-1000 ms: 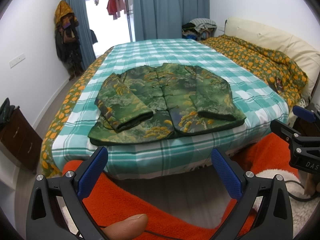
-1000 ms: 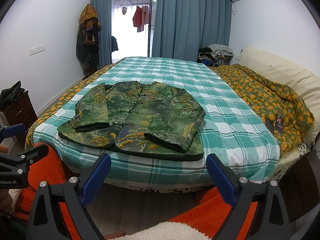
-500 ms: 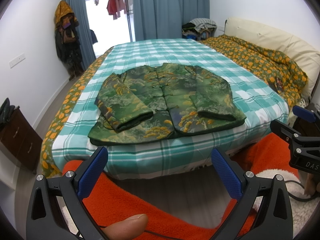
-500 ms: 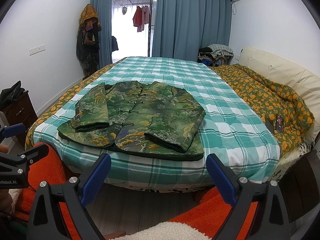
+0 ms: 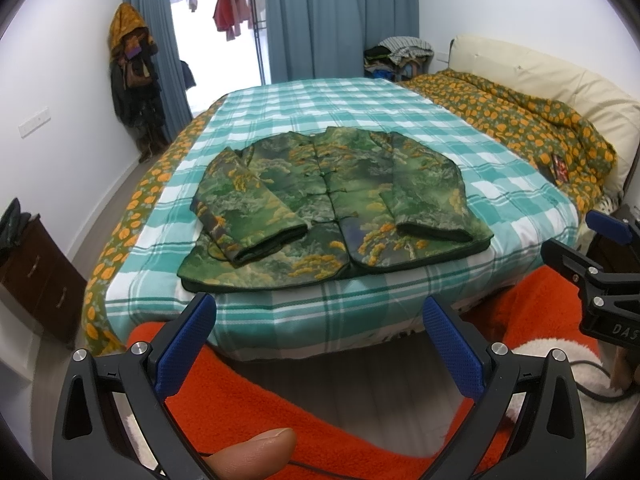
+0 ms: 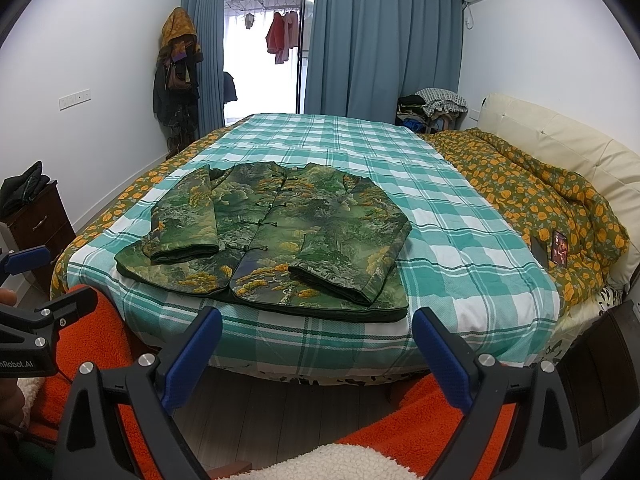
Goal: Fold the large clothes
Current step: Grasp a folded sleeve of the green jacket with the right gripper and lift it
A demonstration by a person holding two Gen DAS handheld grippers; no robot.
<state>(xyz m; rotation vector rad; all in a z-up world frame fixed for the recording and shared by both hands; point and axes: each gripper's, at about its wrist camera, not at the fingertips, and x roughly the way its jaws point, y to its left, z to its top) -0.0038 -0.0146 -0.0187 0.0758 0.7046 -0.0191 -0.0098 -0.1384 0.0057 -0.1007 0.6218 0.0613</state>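
Green landscape-print jacket (image 5: pixel 332 208) lies flat, front side up, on the teal plaid bed sheet (image 5: pixel 320 112), near the foot edge of the bed. Frog buttons along the centre front are closed. Both sleeves are folded in over the jacket body, cuffs pointing toward the hem. Hem sits just inside the bed edge.

Left tool (image 5: pixel 320 344): blue-padded fingers spread wide, nothing between them, held off the bed on the near side of the jacket, well apart from the hem. A thumb tip (image 5: pixel 252 454) shows at the bottom of the left wrist view.

Right tool (image 6: pixel 316 354): fingers spread wide, empty, also off the bed below the jacket hem. Each tool appears at the edge of the other's view.

Orange fleece fabric (image 5: pixel 248 396) shows beneath both tools. Orange-flowered quilt (image 6: pixel 532 196) is bunched beyond the jacket's side, against the cream headboard (image 6: pixel 560 136). Blue curtains (image 6: pixel 384 40) hang behind the far end of the bed.
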